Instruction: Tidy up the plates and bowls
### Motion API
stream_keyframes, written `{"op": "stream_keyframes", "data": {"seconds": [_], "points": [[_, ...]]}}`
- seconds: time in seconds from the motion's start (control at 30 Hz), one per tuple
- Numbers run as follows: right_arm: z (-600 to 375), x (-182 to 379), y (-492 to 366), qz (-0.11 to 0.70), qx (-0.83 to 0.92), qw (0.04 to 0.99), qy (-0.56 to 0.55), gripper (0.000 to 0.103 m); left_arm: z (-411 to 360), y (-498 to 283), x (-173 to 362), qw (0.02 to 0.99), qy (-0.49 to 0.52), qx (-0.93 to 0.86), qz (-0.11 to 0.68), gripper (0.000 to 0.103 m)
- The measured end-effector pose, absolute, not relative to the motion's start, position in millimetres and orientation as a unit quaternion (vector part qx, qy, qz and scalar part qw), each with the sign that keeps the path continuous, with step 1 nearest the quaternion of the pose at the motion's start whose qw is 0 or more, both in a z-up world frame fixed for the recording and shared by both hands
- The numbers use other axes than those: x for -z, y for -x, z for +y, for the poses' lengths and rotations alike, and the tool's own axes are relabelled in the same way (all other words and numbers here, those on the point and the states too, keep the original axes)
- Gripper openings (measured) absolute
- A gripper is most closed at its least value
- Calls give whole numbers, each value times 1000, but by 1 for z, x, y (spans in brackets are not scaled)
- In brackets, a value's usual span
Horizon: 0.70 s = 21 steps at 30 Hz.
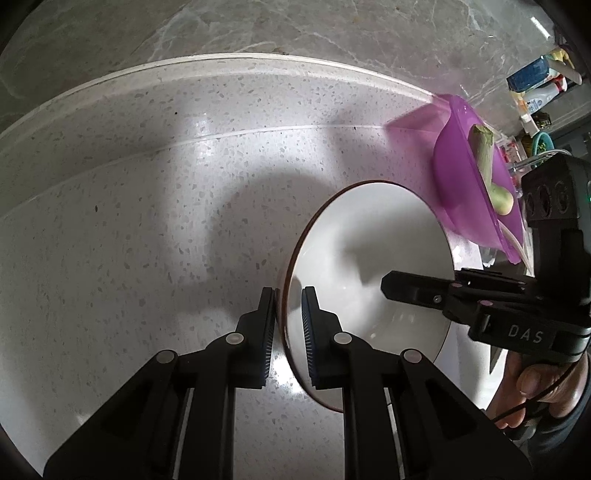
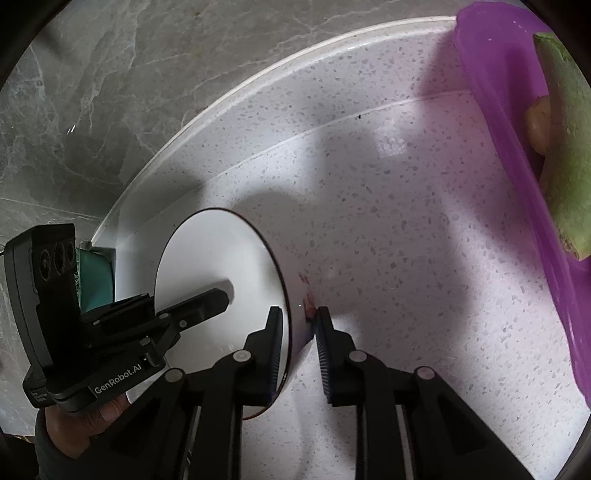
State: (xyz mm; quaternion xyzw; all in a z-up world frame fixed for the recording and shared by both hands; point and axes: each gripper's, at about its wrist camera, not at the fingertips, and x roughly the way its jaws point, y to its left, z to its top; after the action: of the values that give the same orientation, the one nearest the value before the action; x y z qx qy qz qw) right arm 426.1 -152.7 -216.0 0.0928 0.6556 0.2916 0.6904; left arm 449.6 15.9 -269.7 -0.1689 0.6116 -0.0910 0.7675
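While the white bowl [image 1: 369,266] sits on the speckled counter [image 1: 147,206], the left gripper [image 1: 289,295] is clamped on its near rim, one finger inside, one outside. The right gripper [image 2: 299,317] straddles the opposite rim, pads against the wall. A purple tub [image 2: 517,155] holding a green vegetable [image 2: 569,155] lies beyond the right gripper, to its right.

Speckled white counter [image 1: 147,221], grey marble wall [image 1: 258,29], bottles [image 1: 535,92] far right.

Both wrist views look steeply down, close, sharing the white bowl [image 1: 369,266].
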Motion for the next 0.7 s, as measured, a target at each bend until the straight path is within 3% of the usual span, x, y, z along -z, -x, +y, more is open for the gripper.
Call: {"op": "stream_keyframes", "data": {"seconds": [0.6,0.67,0.7], "points": [[-168,214,-419,660,-283,691,-84,21,0,-440,267,766,160,82,617,14],[-164,214,-418,662,-282,689,-81,23,0,-440,266,768,153,74,617,16],[-164,213,-418,662,-283,689,-80,30,0,-440,265,769,151,71,617,19]]}}
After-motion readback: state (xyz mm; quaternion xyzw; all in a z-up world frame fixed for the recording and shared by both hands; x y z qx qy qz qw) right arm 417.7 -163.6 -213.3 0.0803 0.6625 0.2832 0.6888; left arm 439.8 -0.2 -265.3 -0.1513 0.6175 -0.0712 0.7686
